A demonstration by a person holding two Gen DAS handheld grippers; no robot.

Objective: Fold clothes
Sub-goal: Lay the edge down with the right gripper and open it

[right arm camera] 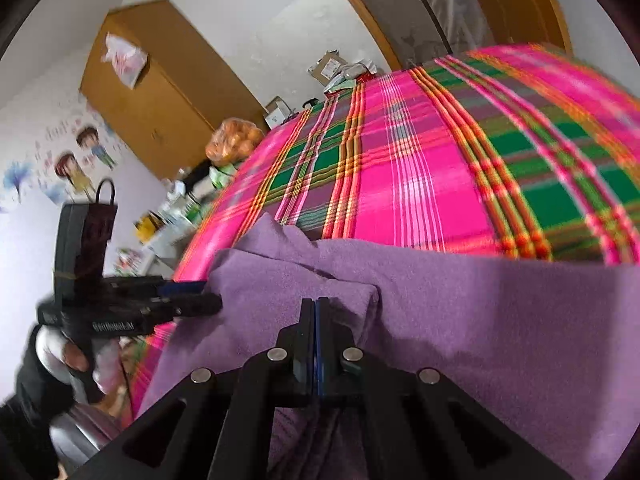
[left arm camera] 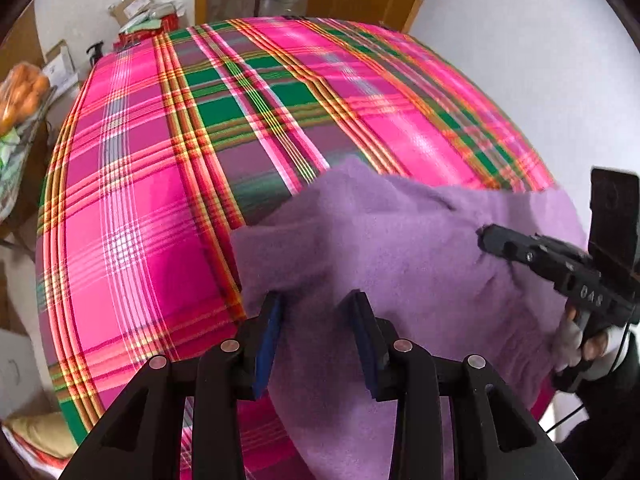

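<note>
Standing partly open, the left gripper (left arm camera: 316, 300) straddles a raised fold of the purple fleece garment (left arm camera: 400, 248) without pinching it. To its right, the right gripper (right arm camera: 315, 304) is clenched on another fold. The garment lies at the near edge of the plaid-covered bed (left arm camera: 168, 168).

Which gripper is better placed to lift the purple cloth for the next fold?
Right: the right gripper is shut on a pinch of the purple cloth. The left gripper stands open, gripping nothing.
</note>
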